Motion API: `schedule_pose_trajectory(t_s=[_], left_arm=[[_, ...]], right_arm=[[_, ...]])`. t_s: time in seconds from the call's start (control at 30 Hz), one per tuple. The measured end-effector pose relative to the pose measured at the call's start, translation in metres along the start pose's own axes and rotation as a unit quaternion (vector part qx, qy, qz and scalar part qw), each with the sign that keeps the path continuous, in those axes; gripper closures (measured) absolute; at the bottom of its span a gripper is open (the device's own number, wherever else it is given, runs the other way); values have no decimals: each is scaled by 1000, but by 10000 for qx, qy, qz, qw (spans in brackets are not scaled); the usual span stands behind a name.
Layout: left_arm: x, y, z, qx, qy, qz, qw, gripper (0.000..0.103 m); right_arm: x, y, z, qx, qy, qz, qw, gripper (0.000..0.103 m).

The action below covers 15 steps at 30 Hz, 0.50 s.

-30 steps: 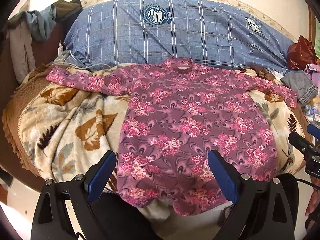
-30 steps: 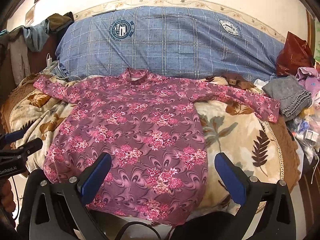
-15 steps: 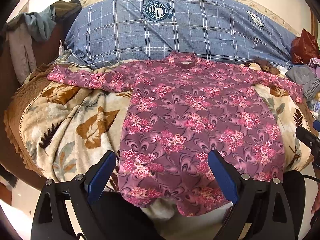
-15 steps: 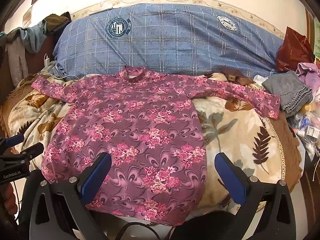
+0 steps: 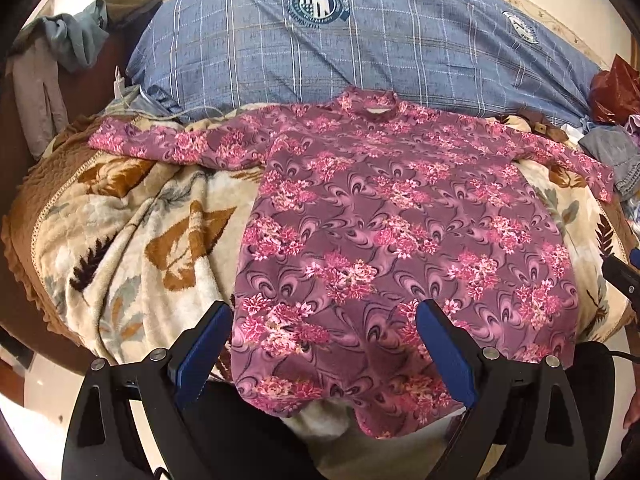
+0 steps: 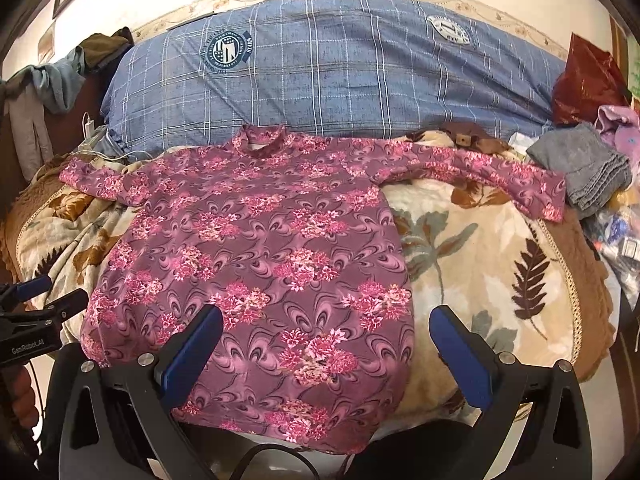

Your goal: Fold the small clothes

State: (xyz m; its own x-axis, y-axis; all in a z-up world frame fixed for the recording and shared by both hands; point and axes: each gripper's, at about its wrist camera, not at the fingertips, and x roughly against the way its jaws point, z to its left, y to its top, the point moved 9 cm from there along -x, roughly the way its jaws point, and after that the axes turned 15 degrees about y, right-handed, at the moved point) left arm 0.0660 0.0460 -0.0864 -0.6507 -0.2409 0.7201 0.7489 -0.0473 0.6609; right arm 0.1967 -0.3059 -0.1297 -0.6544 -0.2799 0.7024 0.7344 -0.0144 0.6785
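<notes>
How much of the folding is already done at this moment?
Done: the floral shirt lies flat on the leaf-pattern blanket, sleeves spread. In hand: nothing; the left gripper and right gripper are open near its hem. Left: every fold.

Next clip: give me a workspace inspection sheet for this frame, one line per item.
Surface: leaf-print blanket on a bed.
Job's things: floral top spread flat, sleeves out, unfolded.
Clutter: grey folded cloth, red bag, small packets at the right edge.
Grippers: left gripper and right gripper open, above the hem, holding nothing.
Cables: white charger lead by the pillow.
Surroundings: blue plaid pillow, clothes heaped at the left.
</notes>
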Motion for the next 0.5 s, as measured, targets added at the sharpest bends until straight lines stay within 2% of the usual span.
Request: schedule_pose_trajectory(t_s=[0.13,0.27,0.33,0.43,0.5], left_arm=[[-19,11,22,239,49,295,9993,9],[-50,23,81,868,337,720,9930,10],[-66,23,102,973,486,969,9893,10],[-84,18,108,882,583,1235,9867,10],[-93,12,94,799,403,1383,9863,10]], right_arm=[[0,-3,-29,-257,-105,33,9996,0],[10,-8,-84,-772,-366,-67,9963,0],[15,-14,-109,-1028,-379,-126,9939,1],[12,-24,-134,-1309,-356,-30,9908,3],[2,-31,-139,-1433,-257,113,9893,4]])
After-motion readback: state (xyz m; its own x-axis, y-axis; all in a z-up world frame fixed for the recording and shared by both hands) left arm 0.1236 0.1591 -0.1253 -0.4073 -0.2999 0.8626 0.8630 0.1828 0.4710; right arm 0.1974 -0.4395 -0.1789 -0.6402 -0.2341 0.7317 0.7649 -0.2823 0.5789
